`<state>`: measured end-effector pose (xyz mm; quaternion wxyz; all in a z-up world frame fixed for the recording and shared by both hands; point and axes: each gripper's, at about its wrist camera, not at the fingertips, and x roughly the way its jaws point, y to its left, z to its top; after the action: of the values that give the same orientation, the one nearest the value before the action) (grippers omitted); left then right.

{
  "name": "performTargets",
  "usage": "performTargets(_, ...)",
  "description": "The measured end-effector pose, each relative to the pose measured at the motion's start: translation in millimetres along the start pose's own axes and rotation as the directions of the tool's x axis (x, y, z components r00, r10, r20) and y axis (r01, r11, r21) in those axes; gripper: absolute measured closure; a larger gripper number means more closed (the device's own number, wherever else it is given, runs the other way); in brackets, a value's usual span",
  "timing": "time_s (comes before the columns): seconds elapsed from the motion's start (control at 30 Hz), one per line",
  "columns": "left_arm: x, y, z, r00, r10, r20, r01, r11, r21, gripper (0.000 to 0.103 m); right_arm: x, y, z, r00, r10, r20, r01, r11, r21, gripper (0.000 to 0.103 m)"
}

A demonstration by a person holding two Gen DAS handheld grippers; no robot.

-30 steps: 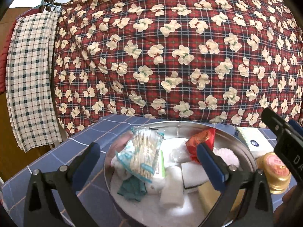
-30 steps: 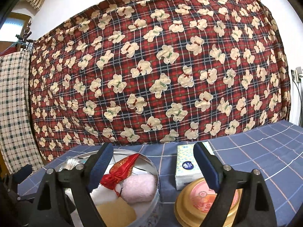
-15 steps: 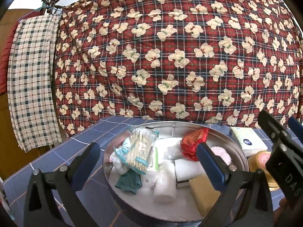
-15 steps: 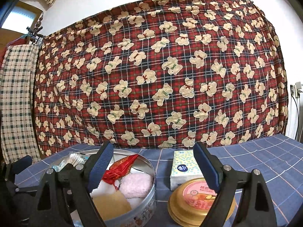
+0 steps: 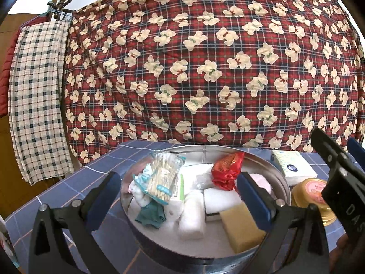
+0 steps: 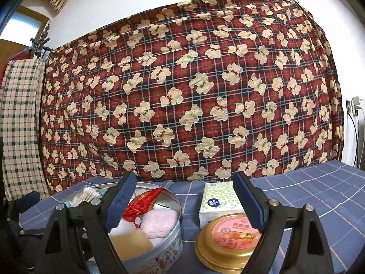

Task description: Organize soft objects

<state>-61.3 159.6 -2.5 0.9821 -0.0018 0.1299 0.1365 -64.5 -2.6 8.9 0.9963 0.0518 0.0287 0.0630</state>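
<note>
left gripper: jaws spread wide, grasping nothing, held over the round tin | tin on the blue checked tablecloth; holds cotton swabs, red pouch, pink towel, yellow sponge | right gripper: jaws spread wide, empty, above tissue pack and gold lid, both just right of tin

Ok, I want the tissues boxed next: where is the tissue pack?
In the right wrist view, the tissue pack lies on the blue tablecloth, right of the round tin and just behind the gold lid.
</note>
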Motion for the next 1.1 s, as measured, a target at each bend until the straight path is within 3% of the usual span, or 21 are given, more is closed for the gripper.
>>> performTargets(0.87,-2.1,-5.2,0.2,1.0,0.001,-0.004,-0.001,1.0,0.002,0.0,-3.2,-6.7,1.4,1.0,-0.001,0.007,0.001,1.0,0.02,0.014)
performTargets(1.1,-2.5,-6.3,1.8,0.999,0.041,-0.009,-0.041,0.999,0.006,0.0,-4.2,-7.5,1.3,1.0,0.001,0.006,-0.001,1.0,0.017,0.014)
